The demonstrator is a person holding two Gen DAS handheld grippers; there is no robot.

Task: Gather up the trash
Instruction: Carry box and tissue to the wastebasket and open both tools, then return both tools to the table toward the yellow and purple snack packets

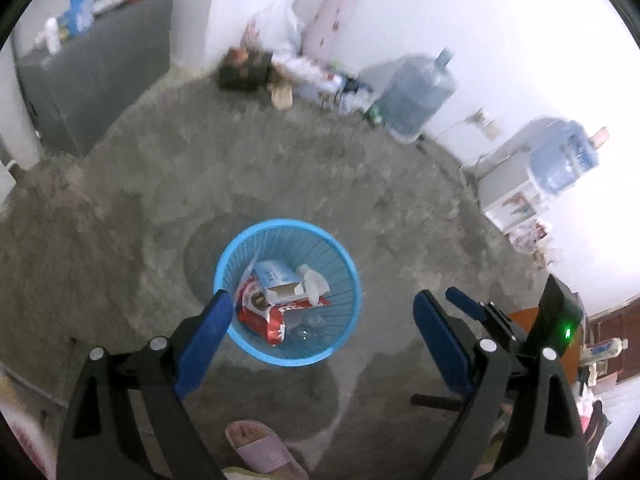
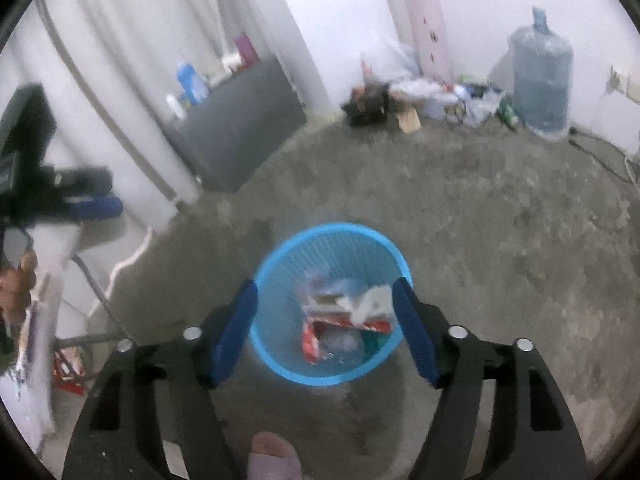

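Note:
A blue plastic basket (image 1: pixel 348 276) stands on the concrete floor below both grippers; it also shows in the right wrist view (image 2: pixel 280 264). Inside lie a red wrapper (image 1: pixel 264 316), a small blue-and-white carton (image 1: pixel 276 280) and crumpled white tissue (image 1: pixel 316 282); in the right wrist view the trash (image 2: pixel 344 320) is blurred. My left gripper (image 1: pixel 322 312) is open and empty above the basket. My right gripper (image 2: pixel 326 300) is open and empty above the basket; it also shows at the right of the left wrist view (image 1: pixel 464 300).
Large water bottles (image 1: pixel 416 92) (image 2: pixel 540 80) stand by the far wall beside a pile of bags and boxes (image 1: pixel 280 72). A dark cabinet (image 2: pixel 240 124) stands at the left. A water dispenser (image 1: pixel 516 180) is at the right. A foot in a pink slipper (image 1: pixel 260 448) is below.

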